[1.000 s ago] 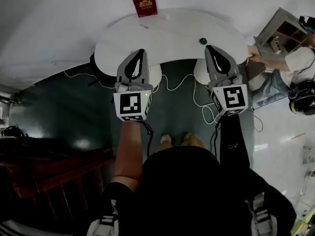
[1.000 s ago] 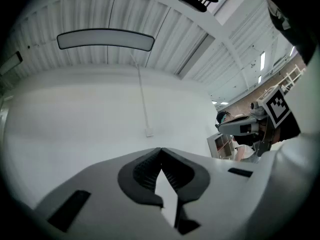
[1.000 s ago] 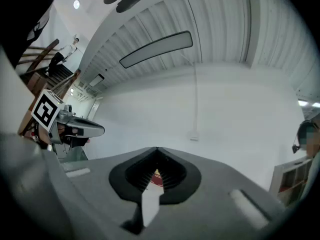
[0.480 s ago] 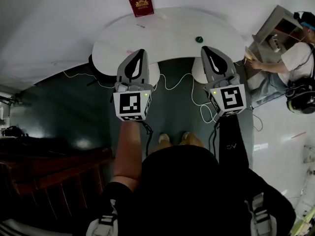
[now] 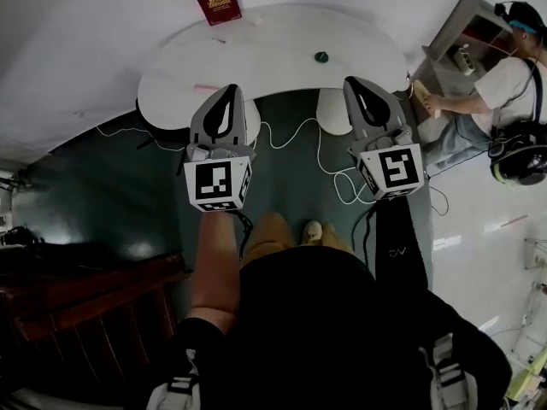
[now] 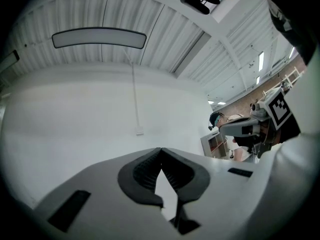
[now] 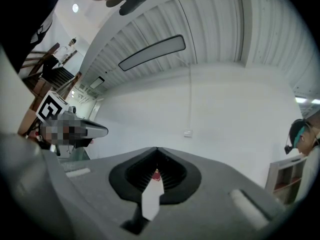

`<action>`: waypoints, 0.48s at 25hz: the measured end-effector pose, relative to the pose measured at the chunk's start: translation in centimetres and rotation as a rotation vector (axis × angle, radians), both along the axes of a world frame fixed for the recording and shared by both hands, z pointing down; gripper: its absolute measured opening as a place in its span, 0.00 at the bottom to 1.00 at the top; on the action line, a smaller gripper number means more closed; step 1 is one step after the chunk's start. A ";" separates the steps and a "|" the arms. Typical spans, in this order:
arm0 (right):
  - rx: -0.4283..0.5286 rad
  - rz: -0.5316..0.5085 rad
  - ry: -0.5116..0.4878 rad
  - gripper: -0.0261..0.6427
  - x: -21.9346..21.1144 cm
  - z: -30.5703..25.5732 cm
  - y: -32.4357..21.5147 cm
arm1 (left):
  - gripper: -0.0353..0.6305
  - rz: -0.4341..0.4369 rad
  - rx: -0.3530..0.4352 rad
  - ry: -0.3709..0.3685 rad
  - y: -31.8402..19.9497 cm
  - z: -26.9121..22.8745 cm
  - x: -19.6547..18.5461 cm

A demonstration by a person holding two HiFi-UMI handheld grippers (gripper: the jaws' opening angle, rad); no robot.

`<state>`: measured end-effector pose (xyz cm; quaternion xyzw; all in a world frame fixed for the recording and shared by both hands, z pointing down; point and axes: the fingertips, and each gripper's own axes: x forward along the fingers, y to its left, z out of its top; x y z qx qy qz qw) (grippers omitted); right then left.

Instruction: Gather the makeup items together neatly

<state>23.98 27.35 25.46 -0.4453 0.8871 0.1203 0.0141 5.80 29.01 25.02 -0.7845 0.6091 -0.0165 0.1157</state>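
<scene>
**Both grippers shut and empty at the table's near edge**

The left gripper (image 5: 229,92) (image 6: 161,150) has its jaws drawn together, pads meeting at the tip with nothing between them. The right gripper (image 5: 352,82) (image 7: 157,150) is closed the same way and also carries nothing. In the head view both are held side by side with their tips about over the inward-curving near edge of the white table (image 5: 273,49).

The makeup items lie scattered, well apart from one another. A pink stick (image 5: 206,87) lies just left of the left gripper's tip, close to the near edge. A small dark green round item (image 5: 321,57) sits ahead and a little left of the right gripper's tip. A red box (image 5: 217,2) (image 7: 156,174) stands at the far rim, ahead of the left gripper. A wide stretch of bare white top runs between these three.

Between the two grippers lies dark floor crossed by a white cable (image 5: 299,139). Far to the right of the right gripper a seated person (image 5: 504,84) is beside a grey shelf unit (image 5: 461,37).
</scene>
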 end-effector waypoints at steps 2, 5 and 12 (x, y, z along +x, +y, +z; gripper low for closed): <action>-0.009 0.008 0.000 0.05 0.3 0.4 -0.1 | 0.06 0.018 -0.012 0.025 -0.2 0.4 0.4; -0.012 0.015 -0.001 0.05 0.6 0.5 -0.9 | 0.06 0.021 -0.019 0.007 -1.1 0.6 0.6; -0.015 0.039 0.017 0.05 -0.9 1.3 -5.8 | 0.06 0.053 -0.009 -0.011 -6.5 1.5 -0.3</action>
